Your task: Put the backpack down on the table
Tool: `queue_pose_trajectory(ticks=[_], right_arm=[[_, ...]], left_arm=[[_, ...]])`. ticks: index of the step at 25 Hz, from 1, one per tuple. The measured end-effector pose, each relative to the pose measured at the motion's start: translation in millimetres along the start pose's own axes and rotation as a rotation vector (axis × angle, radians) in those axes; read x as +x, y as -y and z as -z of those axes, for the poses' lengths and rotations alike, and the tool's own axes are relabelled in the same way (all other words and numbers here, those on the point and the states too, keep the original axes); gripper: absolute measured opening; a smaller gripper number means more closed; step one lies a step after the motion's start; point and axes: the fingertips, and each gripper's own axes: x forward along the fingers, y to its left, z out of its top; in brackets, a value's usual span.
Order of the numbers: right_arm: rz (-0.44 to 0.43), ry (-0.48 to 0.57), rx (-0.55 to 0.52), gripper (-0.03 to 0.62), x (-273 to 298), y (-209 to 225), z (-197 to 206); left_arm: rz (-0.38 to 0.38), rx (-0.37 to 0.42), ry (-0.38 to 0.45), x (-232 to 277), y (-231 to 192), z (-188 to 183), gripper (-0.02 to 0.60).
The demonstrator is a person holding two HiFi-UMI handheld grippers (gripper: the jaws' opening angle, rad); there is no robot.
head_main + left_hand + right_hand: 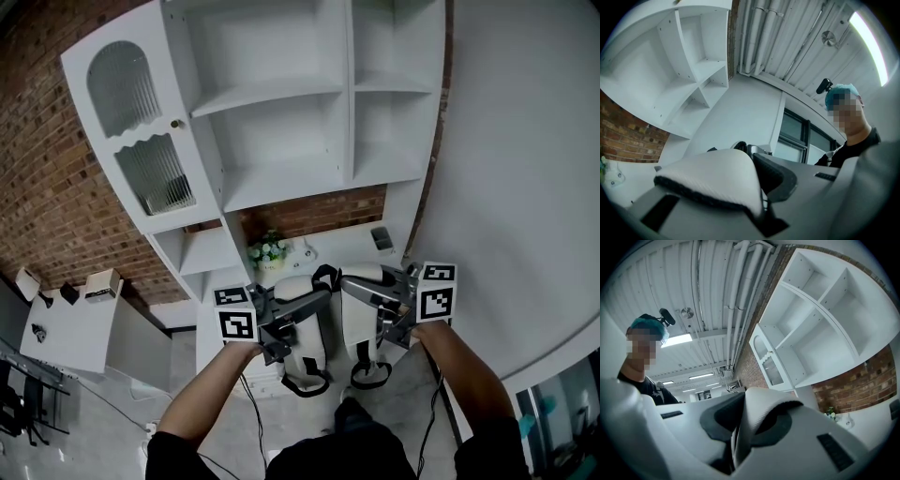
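Note:
The white backpack (330, 317) hangs in the air between my two grippers, its black strap loops dangling above the floor. My left gripper (281, 325) is shut on its left padded shoulder strap (710, 177), which fills the space between the jaws in the left gripper view (761, 199). My right gripper (391, 311) is shut on the other white strap (761, 420), folded between its jaws in the right gripper view (736, 439). The white table surface (342, 251) lies just beyond the pack, under the shelves.
A white shelf unit (291, 112) with a glass-door cabinet (150, 150) rises over the table against a brick wall. A small flower pot (269, 249) and a dark object (382, 238) sit on the table. A low white stand (75, 328) is at the left, with cables on the floor.

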Motion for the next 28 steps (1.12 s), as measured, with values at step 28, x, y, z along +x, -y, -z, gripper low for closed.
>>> queue_pose_trajectory(ticks=[28], right_arm=[[-0.084, -0.031, -0.039, 0.051, 10, 146, -67]], left_arm=[[-0.076, 0.068, -0.010, 47, -144, -65, 0.060]])
